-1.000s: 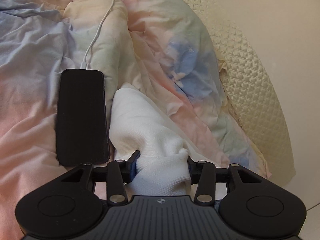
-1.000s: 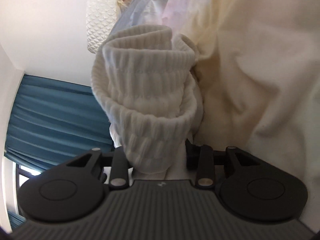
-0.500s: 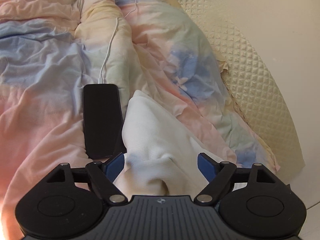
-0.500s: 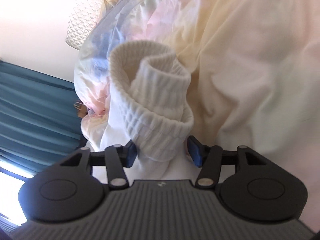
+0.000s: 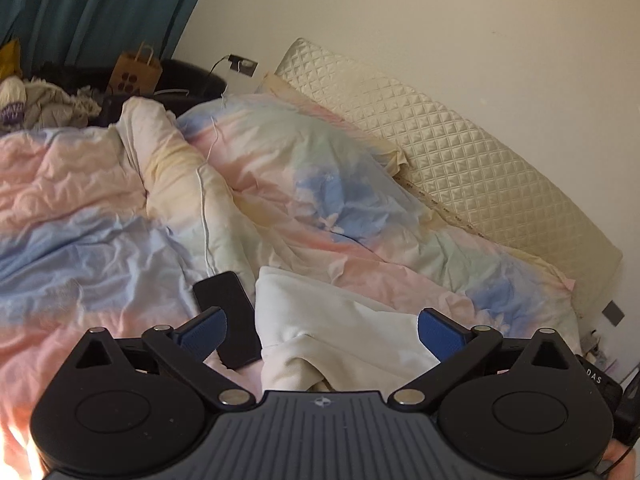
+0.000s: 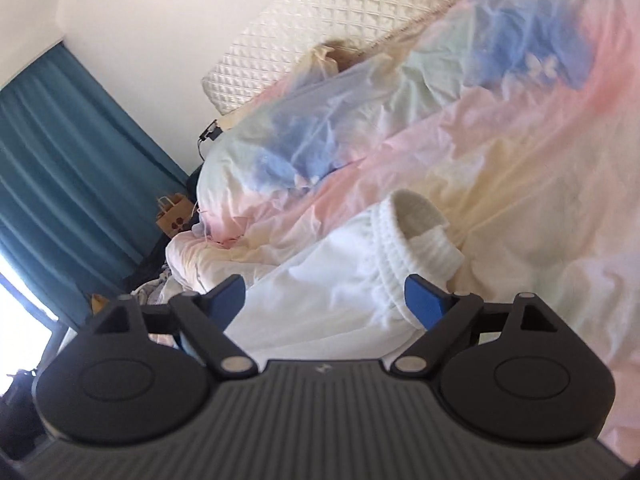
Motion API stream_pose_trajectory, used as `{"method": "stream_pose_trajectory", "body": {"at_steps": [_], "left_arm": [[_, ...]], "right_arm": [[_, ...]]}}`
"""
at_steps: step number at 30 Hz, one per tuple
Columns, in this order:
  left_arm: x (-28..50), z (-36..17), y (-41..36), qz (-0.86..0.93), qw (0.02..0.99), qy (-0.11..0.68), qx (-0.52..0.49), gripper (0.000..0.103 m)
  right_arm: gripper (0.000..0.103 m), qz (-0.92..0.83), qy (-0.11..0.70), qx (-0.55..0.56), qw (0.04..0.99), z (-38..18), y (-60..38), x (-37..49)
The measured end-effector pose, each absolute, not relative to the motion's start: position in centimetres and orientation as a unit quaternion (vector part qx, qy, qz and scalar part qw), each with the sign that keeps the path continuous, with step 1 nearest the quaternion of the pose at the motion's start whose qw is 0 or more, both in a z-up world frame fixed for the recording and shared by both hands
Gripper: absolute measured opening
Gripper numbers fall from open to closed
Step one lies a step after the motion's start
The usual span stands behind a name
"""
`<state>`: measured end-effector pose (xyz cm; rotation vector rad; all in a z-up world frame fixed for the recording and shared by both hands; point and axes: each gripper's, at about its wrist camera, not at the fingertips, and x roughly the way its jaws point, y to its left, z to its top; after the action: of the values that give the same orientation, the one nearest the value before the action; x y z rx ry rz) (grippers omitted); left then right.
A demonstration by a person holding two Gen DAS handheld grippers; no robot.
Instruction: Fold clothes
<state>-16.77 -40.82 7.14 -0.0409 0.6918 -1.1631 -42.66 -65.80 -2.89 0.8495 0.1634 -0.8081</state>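
Note:
A white garment [image 5: 340, 328] with a ribbed cuff [image 6: 416, 232] lies on the pastel duvet [image 5: 120, 208]. In the left wrist view my left gripper [image 5: 320, 326] is open and empty, raised above the garment, blue pads wide apart. In the right wrist view my right gripper [image 6: 324, 296] is open and empty, just above the garment [image 6: 320, 292]; the ribbed cuff lies beyond the right finger.
A black phone [image 5: 230, 316] with a white cable [image 5: 204, 208] lies on the duvet left of the garment. A quilted cream headboard cushion [image 5: 460, 160] runs along the wall. A paper bag [image 5: 136, 72], piled clothes and teal curtains [image 6: 60, 168] are at the far side.
Both grippers opened and let go of the white garment, then pulled back and up. The garment now lies on the duvet and more of the room shows.

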Motion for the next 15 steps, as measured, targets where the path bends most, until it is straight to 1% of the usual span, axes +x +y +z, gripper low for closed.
{"method": "stream_pose_trajectory", "body": {"at_steps": [6,15], "left_arm": [[-20.6,9.6,-36.8,-0.537,0.797,0.274,0.02,0.103],[-25.4,8.8,-32.5,-0.532,0.808,0.24,0.081,0.103]], "right_arm": [[0.088,-0.388,0.09,0.322,0.859,0.3,-61.1,-41.4],[0.088,-0.392,0.127,0.242,0.878,2.8,-55.1,-39.9]]}}
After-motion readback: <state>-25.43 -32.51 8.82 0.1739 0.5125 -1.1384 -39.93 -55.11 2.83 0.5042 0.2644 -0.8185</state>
